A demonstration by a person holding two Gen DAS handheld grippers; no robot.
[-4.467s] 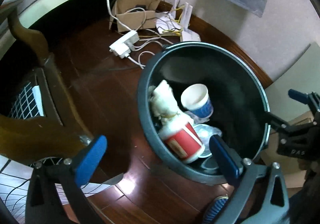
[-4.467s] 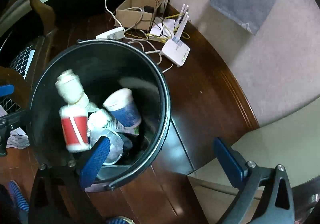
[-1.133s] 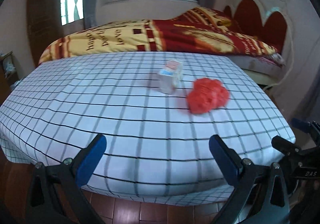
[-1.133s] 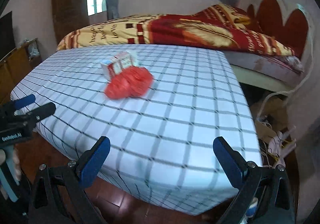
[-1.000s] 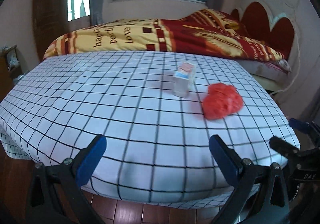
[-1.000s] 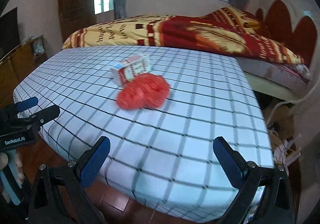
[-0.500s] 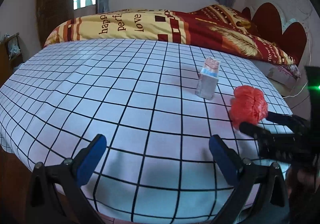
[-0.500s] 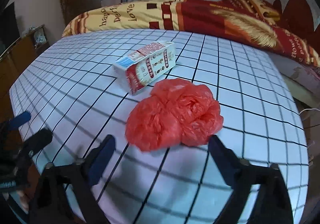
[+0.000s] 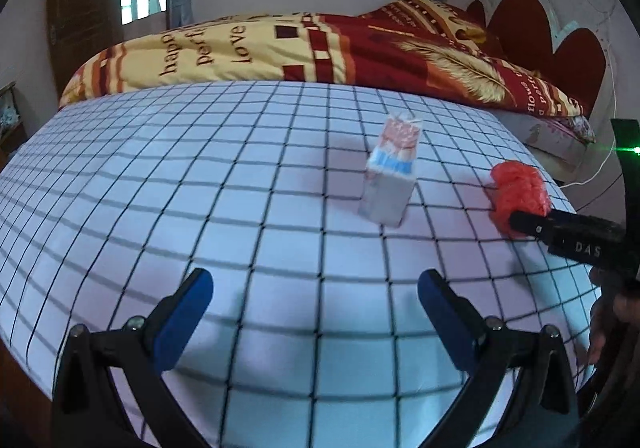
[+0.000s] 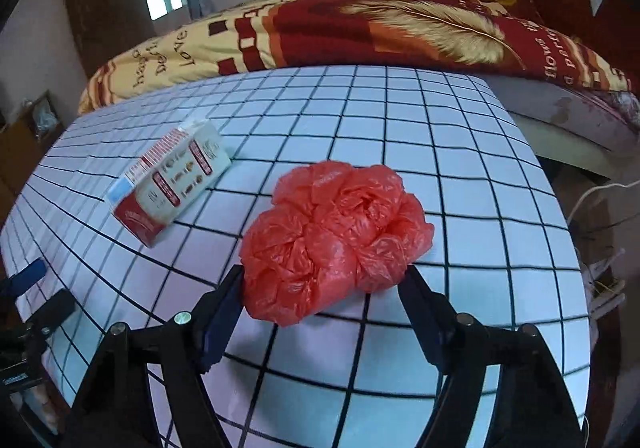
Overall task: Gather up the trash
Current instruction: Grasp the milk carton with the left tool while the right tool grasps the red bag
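Item: crumpled red plastic bag (image 10: 336, 236), lying on the checked tablecloth (image 10: 460, 176) beside a milk carton (image 10: 172, 184). Likely light, soft, springy, slippery; best pinched across its bulk. My right gripper (image 10: 324, 288) straddles it, jaws closing, not yet squeezing. My left gripper (image 9: 312, 288) gapes, empty.

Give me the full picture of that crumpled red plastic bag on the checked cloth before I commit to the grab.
The crumpled red plastic bag is thin, glossy, wrinkled film bunched into a loose lobed wad. It lies on the white black-checked cloth, near its right edge, apart from the red-and-white carton lying on its side to the left. The right tongs are closing around its near end, fingertips at either side; firm pressing contact is not clear.
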